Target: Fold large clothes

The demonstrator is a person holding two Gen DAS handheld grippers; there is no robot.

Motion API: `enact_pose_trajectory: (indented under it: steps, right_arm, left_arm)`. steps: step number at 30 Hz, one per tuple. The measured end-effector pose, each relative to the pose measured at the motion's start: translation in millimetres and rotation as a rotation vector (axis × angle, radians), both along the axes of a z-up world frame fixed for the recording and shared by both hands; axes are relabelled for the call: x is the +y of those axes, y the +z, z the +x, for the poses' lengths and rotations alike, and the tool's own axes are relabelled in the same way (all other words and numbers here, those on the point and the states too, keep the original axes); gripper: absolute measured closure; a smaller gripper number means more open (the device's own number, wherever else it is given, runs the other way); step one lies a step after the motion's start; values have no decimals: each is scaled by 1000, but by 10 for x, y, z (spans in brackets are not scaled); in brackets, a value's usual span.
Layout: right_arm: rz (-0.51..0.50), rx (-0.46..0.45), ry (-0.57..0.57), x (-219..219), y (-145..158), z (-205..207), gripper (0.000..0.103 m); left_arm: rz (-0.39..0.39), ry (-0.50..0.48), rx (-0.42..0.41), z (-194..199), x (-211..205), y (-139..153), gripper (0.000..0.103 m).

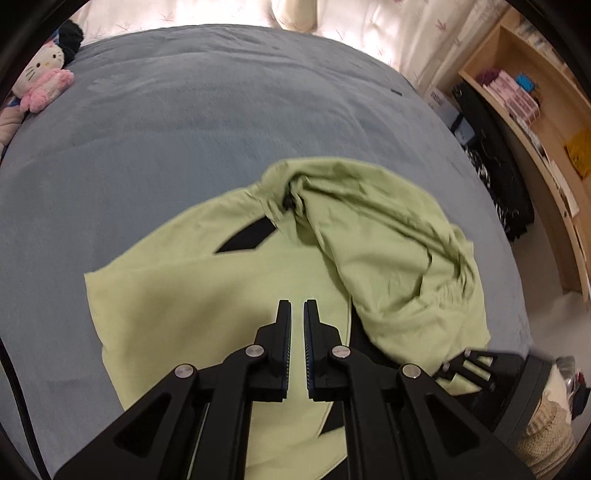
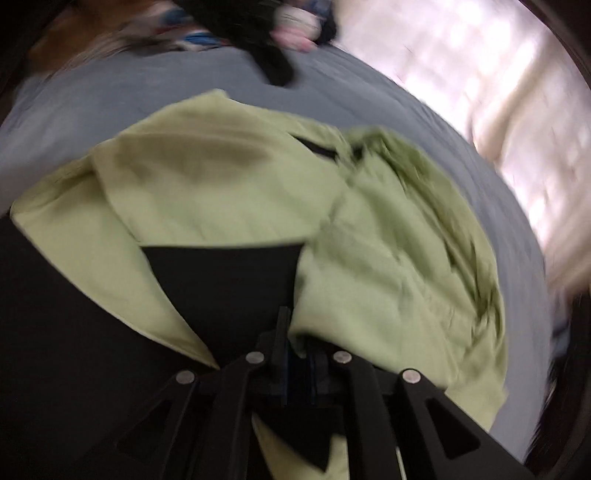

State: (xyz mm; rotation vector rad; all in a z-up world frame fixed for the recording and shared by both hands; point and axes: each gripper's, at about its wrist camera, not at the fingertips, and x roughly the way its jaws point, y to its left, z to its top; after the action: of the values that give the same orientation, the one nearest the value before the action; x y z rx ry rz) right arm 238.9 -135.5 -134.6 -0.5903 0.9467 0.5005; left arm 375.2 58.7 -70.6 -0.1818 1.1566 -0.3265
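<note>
A light green garment with black panels [image 1: 207, 306] lies on a grey-blue bed [image 1: 184, 122]. Its left part is spread flat; its right part [image 1: 399, 240] is bunched and folded over. My left gripper [image 1: 297, 306] hovers over the flat green part, jaws slightly apart and empty. In the blurred right wrist view, my right gripper [image 2: 295, 325] is shut on the green garment [image 2: 369, 277], with cloth covering the right finger, next to a black panel [image 2: 229, 280]. The right gripper also shows in the left wrist view [image 1: 469, 365] at the garment's right edge.
A Hello Kitty plush [image 1: 44, 81] sits at the bed's far left. A wooden shelf [image 1: 535, 122] and dark clothing [image 1: 498, 177] stand right of the bed. Pale curtains [image 1: 229, 14] hang behind. A black object [image 2: 273, 62] lies at the bed's far side.
</note>
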Motion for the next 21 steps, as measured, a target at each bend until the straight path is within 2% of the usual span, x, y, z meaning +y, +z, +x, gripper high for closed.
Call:
enact_pose_trajectory:
  steps: [1,5,6,10,12,15,17,21]
  right_arm:
    - [52,16,-47,-104,41,14,93]
    - [207,54,-182,-466,226,109,61]
    - [244,60,-211,-550,272,142,57]
    - [397,128,-311,-838,338,239,57]
    - [459,152,-339,-923,337,257,57]
    - [558,180,-383,-1090,334,261,57]
    - [596,194,-404,-1150,307,281,57]
    - [635,206,-433,-1306,263,293,57]
  left_arm:
    - [9,-14,2,-16,-36,-3,100]
    - [54,-80,-8,-36,-227,38,100]
    - [69,-102,-16,-33,-295,72,99]
    - [126,-192,-25,100,-635,220,92]
    - [128,-218,-11,222,-781,289,84]
    - [130,-261,-24,391,-1039,396,81]
    - [150,-294,-49,481,-1239,454,75]
    - [198,-391,-73,701,-1617,458,73]
